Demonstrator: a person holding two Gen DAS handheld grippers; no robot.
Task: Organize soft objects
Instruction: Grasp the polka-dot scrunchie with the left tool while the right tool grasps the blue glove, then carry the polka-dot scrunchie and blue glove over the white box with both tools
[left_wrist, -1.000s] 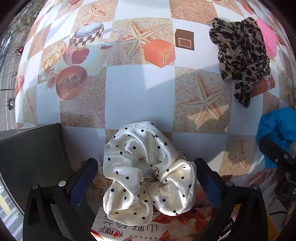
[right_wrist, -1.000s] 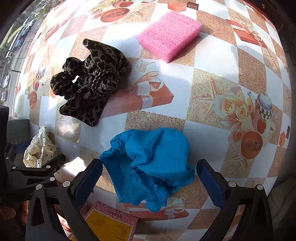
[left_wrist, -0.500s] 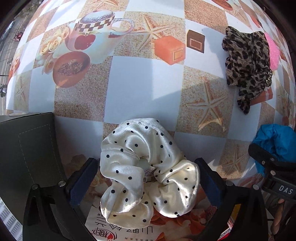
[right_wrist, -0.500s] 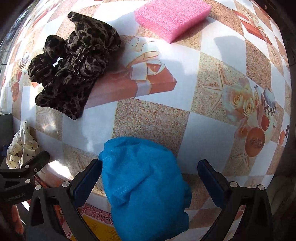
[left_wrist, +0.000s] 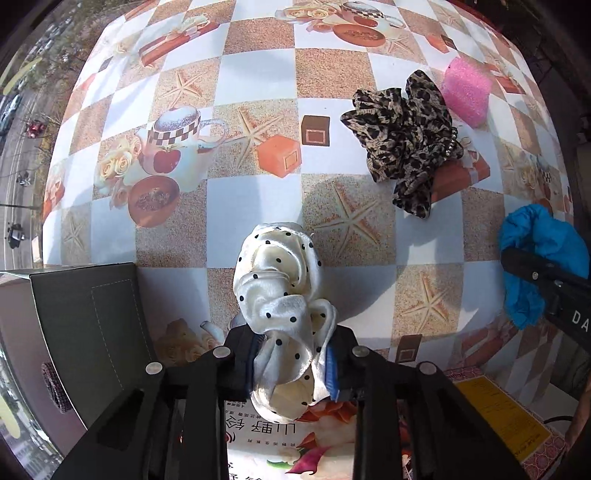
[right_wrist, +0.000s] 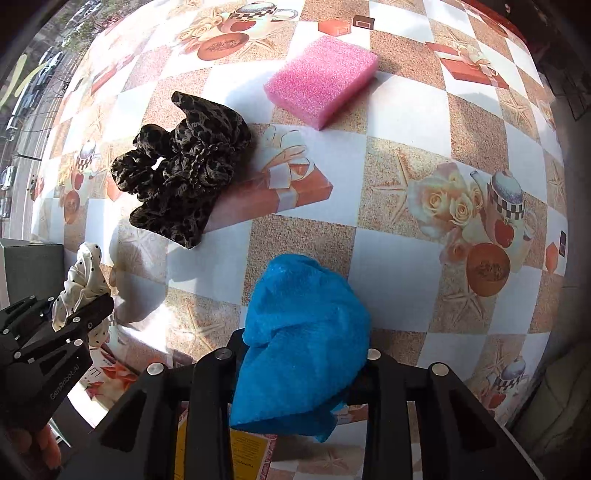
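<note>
From the left wrist, the left gripper is closing its jaws on the white dotted scrunchie, near the tabletop's close edge. From the right wrist, the right gripper is closing on the blue cloth by that same edge.

The scrunchie is cream satin with small black dots. The cloth is bright blue. Another scrunchie is leopard print in brown and black. The sponge is pink. The tablecloth is checked in white and sandy tan, printed with starfish, roses, teacups and orange gift boxes. The box is dark grey-green.
</note>
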